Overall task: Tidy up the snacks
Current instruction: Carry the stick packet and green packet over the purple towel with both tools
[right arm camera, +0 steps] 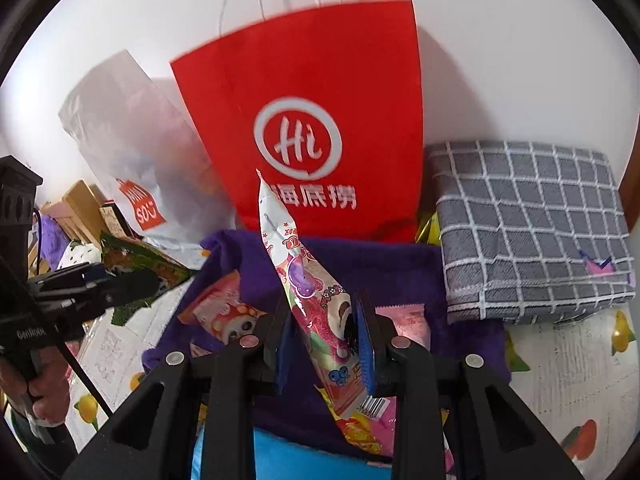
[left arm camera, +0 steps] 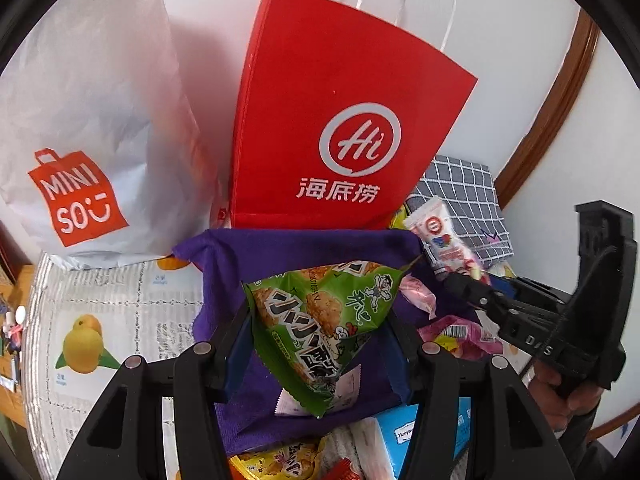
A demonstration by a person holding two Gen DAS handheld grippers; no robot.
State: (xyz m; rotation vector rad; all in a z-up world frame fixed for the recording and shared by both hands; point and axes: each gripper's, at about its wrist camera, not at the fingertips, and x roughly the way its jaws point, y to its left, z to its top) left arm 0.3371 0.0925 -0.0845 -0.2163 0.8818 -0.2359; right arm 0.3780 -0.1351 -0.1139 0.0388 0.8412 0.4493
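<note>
Left tool (left arm camera: 320,344): clamped on green crinkled-foil rice-cracker packet (left arm camera: 316,320), above purple cloth (left arm camera: 304,248).
Right tool (right arm camera: 324,340): clamped on slim pink-white jelly sachet (right arm camera: 308,288).
Red paper carrier bag (left arm camera: 340,120): behind, unfilled as seen.
Loose snacks remain; early stage.

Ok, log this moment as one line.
left gripper: shut on green triangular snack packet | right gripper: shut on pink-white snack packet | both above purple cloth
</note>
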